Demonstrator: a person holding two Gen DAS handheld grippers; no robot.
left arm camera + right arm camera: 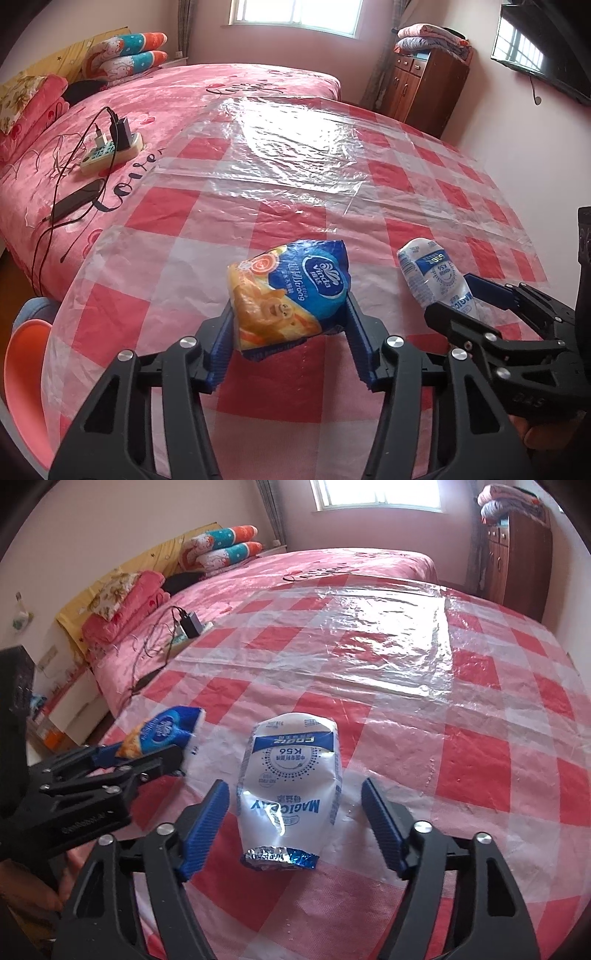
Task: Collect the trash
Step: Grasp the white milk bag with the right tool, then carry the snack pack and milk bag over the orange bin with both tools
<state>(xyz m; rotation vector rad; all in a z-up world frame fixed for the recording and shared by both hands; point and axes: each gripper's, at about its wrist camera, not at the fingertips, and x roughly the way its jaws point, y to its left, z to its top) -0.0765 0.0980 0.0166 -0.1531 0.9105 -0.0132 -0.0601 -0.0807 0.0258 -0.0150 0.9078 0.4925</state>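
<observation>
Left gripper is clamped on the tissue pack at lower centre – soft, light, it crumples under the pads. Right gripper stands apart around the white pouch on the cloth – slippery film, so take its puffy middle.

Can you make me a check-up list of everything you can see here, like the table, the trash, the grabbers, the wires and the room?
Surface: red and white checked cloth under a clear plastic sheet.
Job's things: blue and yellow tissue wrapper; white and blue milk pouch, lying on the cloth.
Clutter: nothing seen on the cloth besides the trash.
Grippers: left hand-held gripper has its blue pads pressed on the tissue wrapper; right hand-held gripper straddles the milk pouch, with gaps on both sides.
Cables: power strip with plugged chargers and black cables on the bed.
Surroundings: pink bed, pillows, window, wooden cabinet, wall television.
</observation>
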